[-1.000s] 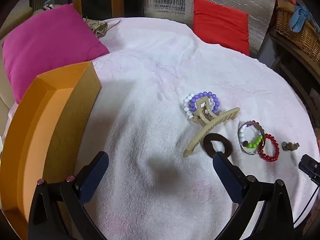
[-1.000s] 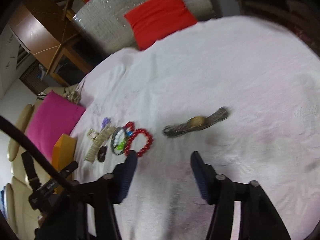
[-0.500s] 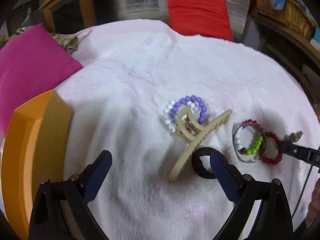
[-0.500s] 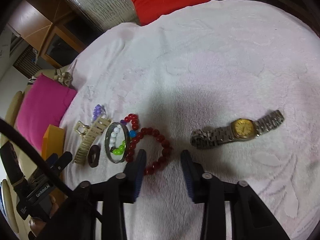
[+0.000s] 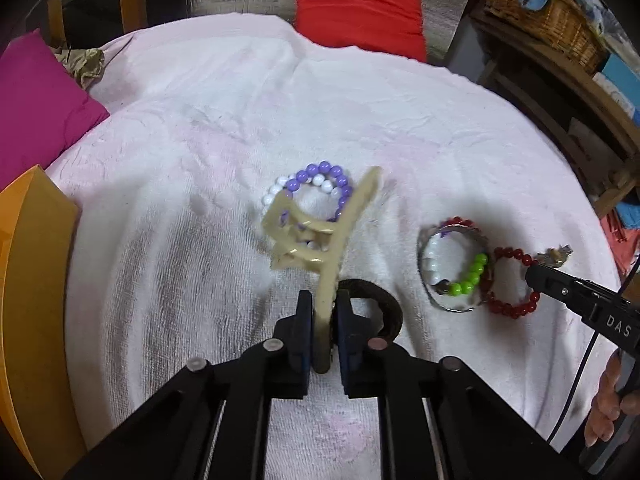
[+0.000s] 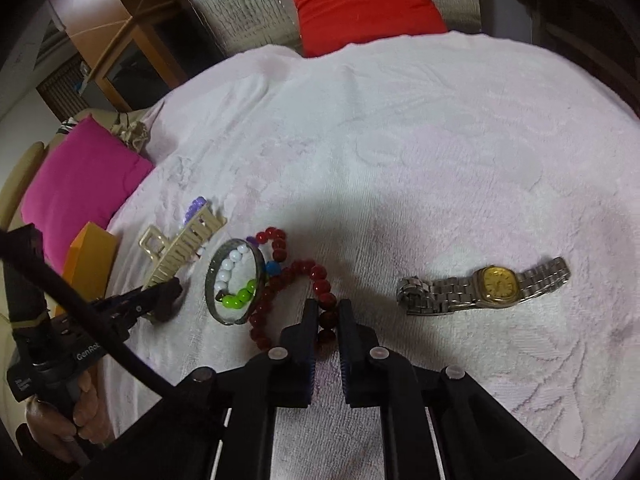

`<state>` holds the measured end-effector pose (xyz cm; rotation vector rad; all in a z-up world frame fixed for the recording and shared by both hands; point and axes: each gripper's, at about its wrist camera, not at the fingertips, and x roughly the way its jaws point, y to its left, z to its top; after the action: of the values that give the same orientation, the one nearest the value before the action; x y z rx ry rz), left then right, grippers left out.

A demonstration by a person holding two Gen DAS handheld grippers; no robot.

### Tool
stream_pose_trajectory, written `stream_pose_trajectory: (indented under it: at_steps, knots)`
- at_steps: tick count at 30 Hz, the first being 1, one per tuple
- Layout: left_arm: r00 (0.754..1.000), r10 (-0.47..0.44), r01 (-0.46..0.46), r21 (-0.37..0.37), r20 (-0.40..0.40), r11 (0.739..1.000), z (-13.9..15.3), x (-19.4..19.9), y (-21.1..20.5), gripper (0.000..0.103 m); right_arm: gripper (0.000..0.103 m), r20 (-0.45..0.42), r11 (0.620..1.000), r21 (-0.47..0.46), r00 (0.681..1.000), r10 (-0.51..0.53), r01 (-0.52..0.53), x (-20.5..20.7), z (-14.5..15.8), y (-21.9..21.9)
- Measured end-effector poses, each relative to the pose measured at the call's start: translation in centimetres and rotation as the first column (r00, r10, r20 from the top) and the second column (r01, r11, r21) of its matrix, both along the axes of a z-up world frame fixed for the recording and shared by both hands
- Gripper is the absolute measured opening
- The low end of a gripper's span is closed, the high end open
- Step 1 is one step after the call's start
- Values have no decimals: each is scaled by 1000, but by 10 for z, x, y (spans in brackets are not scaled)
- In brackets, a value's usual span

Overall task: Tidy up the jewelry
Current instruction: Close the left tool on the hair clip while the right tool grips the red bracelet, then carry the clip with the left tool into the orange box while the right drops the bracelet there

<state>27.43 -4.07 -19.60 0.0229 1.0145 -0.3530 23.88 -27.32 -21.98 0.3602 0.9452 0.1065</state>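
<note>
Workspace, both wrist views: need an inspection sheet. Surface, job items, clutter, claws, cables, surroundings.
Surface: white towel over a round table.
Job's things: beige hair claw clip, purple-and-white bead bracelet, dark hair tie, metal bangle around white and green beads, red bead bracelet, gold-faced watch, orange box.
Clutter: nothing seen.
Claws: left claw shut on the hair claw clip; right claw shut on the red bead bracelet.
Cables: black cable crosses the right view.
Surroundings: pink cushion, red cushion, wicker basket.
</note>
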Motion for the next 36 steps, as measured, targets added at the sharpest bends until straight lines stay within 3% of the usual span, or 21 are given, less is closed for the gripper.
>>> stream_pose_trajectory:
  at_steps: [15,22,25,30,36]
  knots:
    - [987,112,-98,-117,114,988,48,-42,53,10,11,239,994,103,970,-54,30,-31,46,0]
    - [937,245,-214,-146,250,966,92,-81,86,10,11,325,985,151,945,27,-80,-41,70,35]
    - [915,295,-263,-148,274,953,109,-104,116,10,11,357,971,176,930,89,-160,-47,85,64]
    - [884,377,-371,-75,276,926,127,-137,179,10,11,373,933,186,901,222,-307,-51,100,130]
    - [845,478,-493,2,240,870,109,-177,246,10,11,378,851,162,828,413,-499,-55,112,237]
